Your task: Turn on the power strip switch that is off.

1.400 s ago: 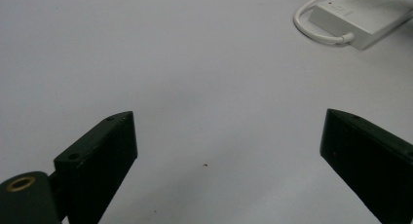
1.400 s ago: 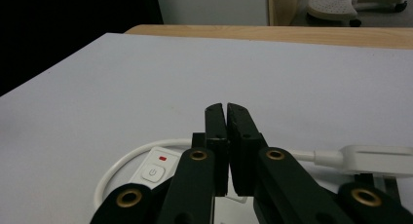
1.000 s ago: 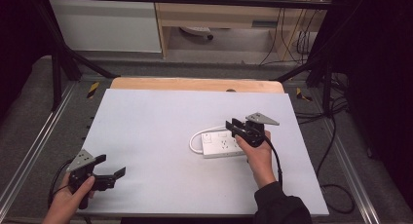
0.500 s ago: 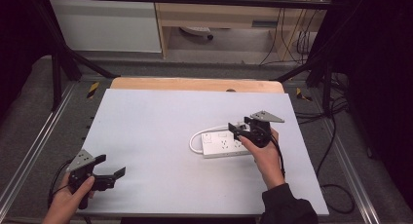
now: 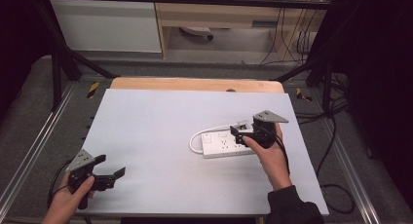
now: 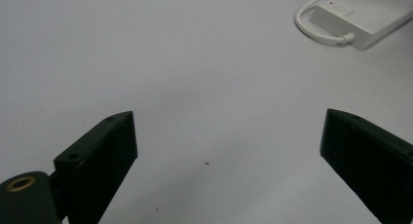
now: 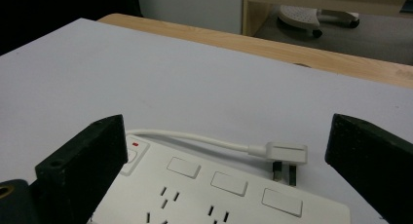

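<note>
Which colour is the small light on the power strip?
Red; the light on the power strip shows best in the right gripper view.

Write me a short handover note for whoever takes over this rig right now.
Right gripper: jaws have just been opening, now wide, nothing between them, over the white power strip.
Left gripper: open, empty, at the near left of the white tabletop.
The strip lies flat, its cord looped and its plug lying behind it, not inserted.
Done: strip released. Left: unclear, perhaps handling the plug.
</note>
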Demonstrator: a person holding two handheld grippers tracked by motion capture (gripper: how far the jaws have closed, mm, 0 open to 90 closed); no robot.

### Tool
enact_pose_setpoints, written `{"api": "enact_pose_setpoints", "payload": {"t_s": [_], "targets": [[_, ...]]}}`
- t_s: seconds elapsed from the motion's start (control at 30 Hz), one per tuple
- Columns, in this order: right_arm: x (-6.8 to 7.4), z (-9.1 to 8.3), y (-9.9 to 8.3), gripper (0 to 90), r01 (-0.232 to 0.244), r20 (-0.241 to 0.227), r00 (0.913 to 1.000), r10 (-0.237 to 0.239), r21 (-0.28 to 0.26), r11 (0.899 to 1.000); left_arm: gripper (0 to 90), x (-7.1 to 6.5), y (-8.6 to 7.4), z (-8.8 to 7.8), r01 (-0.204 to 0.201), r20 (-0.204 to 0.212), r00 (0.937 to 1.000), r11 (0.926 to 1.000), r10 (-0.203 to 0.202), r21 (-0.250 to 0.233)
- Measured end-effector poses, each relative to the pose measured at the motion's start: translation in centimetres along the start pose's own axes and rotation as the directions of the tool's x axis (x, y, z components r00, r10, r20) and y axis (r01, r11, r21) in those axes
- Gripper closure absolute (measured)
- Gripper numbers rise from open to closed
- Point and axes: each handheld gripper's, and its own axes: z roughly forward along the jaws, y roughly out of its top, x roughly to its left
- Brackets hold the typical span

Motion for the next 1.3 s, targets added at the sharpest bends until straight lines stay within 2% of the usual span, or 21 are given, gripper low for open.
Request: {"api": "enact_pose_setpoints", "payload": {"t_s": [0.3,0.6,0.77,0.87,0.93,1.07,1.2,1.3], "targets": [[-1.0,-2.0,-0.4,3.4,-0.007,0.006,1.0000,0.007,-0.030,1.000,6.6,0.0,0.0,0.0,0.000,0.000,1.0000,1.0000,0.000,-0.002],[-2.4,-4.5,-1.3,3.6,-0.015,0.045,0.9988,0.018,-0.062,0.998,6.6,0.0,0.0,-0.1,0.000,0.000,1.0000,1.0000,0.000,-0.004],[-3.3,-5.8,-2.4,5.1,-0.019,0.073,0.9970,0.025,-0.082,0.996,6.6,0.0,0.0,-0.1,0.000,-0.002,1.0000,1.0000,0.000,-0.003],[-4.0,-6.4,-3.9,5.6,-0.017,0.098,0.9948,0.026,-0.086,0.996,6.6,0.0,0.0,-0.1,0.002,-0.002,1.0000,1.0000,-0.002,-0.004],[-4.5,-6.8,-5.2,5.6,-0.024,0.116,0.9927,0.033,-0.074,0.997,6.6,0.0,0.0,-0.1,0.001,-0.002,1.0000,1.0000,-0.001,-0.003],[-5.6,-7.5,-7.4,5.6,-0.052,0.119,0.9912,0.058,-0.050,0.997,6.6,0.0,0.0,0.0,0.000,-0.002,1.0000,1.0000,0.000,-0.001],[-6.0,-7.5,-9.5,5.3,-0.030,0.128,0.9914,0.028,0.011,0.999,6.6,0.0,0.0,0.0,-0.001,-0.004,1.0000,1.0000,0.001,-0.001],[-5.9,-7.3,-10.7,5.0,-0.030,0.112,0.9934,0.023,0.062,0.998,6.6,0.0,0.0,-0.1,-0.001,-0.004,1.0000,1.0000,0.001,-0.001]]}}
